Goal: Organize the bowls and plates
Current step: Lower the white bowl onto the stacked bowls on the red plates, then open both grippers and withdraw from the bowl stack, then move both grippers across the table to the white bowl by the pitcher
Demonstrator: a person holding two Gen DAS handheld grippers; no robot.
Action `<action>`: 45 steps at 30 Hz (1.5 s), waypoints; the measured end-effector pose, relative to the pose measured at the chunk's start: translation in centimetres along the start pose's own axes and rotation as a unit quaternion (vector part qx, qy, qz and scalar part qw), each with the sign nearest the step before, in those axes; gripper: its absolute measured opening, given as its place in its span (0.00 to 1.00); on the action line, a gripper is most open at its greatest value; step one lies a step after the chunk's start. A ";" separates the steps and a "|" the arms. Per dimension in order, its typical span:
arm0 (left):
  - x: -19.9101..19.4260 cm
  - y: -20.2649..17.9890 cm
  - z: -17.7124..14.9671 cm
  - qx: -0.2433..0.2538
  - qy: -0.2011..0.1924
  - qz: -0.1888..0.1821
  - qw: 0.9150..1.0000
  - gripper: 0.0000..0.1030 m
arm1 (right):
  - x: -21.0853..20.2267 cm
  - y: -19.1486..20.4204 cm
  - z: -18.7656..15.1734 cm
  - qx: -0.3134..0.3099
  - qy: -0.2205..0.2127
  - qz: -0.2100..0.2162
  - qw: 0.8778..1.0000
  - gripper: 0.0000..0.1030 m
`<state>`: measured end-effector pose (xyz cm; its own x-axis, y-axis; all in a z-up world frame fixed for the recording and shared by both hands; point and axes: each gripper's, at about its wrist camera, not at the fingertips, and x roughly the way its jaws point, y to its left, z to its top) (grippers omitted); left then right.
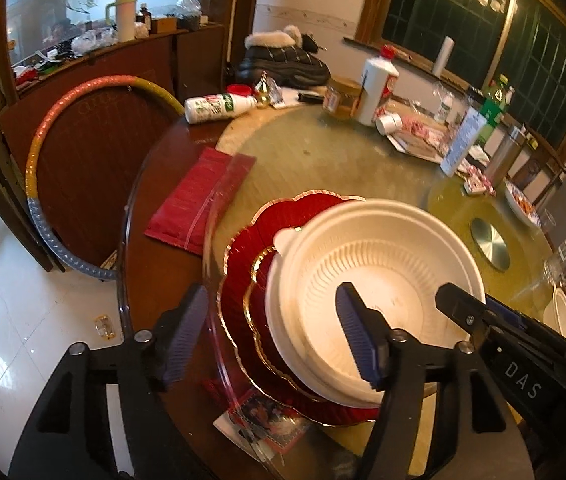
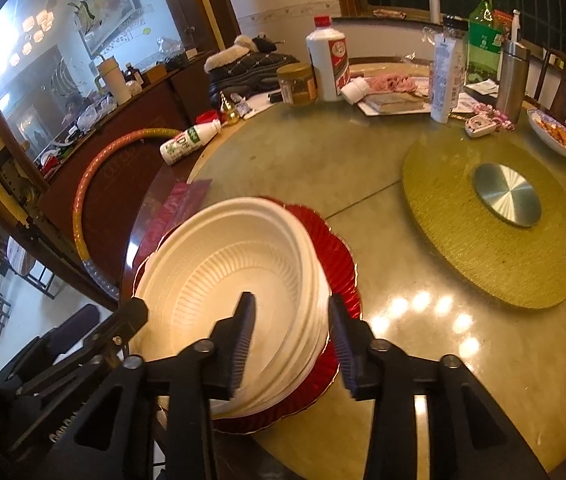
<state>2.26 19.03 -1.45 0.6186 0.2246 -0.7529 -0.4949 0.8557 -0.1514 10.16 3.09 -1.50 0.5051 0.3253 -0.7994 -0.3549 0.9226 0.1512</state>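
White bowl (image 2: 235, 276) sits on red plates (image 2: 339, 248); both hand-held grippers (image 1: 271, 332) (image 2: 291, 336) spread, bottles (image 2: 329, 62) behind.

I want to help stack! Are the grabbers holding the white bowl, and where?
The right gripper straddles the white bowl's rim, one finger inside, one outside, but a gap shows, so not gripped. The left gripper is open, holding nothing.

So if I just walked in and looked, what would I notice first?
Probably the big white bowl, sitting on red plates with gold edges near the table's edge. Both grippers are open around it: the right gripper has one finger inside the bowl and one outside its rim, and the left gripper sits at the other side. Farther back, a white bottle with a red cap stands among clutter.
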 end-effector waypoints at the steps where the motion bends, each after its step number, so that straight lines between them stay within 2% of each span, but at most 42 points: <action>1: -0.1 0.1 0.1 -0.003 -0.001 0.001 1.000 0.66 | -0.2 -0.1 0.0 0.000 -0.005 -0.003 1.000 0.50; 4: -0.7 0.5 0.3 -0.016 -0.010 0.003 1.000 0.67 | -0.9 -0.3 -0.1 0.001 -0.015 -0.005 1.000 0.62; 6: -1.2 0.5 0.3 -0.023 -0.019 0.008 1.000 0.67 | -1.1 -0.6 -0.1 0.002 -0.019 -0.004 1.000 0.66; 11: -2.3 -0.3 0.3 -0.023 -0.043 0.007 0.999 0.73 | -1.7 -1.9 -0.3 0.007 -0.026 -0.018 0.999 0.71; 18: -3.2 -2.9 0.4 -0.002 -0.057 -0.003 0.998 0.74 | -2.7 -3.5 -1.0 -0.001 -0.041 -0.043 0.998 0.81; 31: -3.3 -11.1 -0.8 0.077 -0.056 -0.033 0.995 0.74 | -5.1 -11.6 -2.5 0.059 -0.059 -0.075 0.994 0.81; 45: -0.7 -19.3 -3.2 0.144 -0.005 -0.072 0.987 0.74 | -7.0 -20.5 -5.3 0.125 -0.049 -0.098 0.986 0.81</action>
<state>9.44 0.84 -0.08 0.6759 0.0943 -0.7309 -0.2078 0.9759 -0.0663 9.75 -19.22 -2.04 0.6233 0.1438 -0.7686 -0.0452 0.9879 0.1482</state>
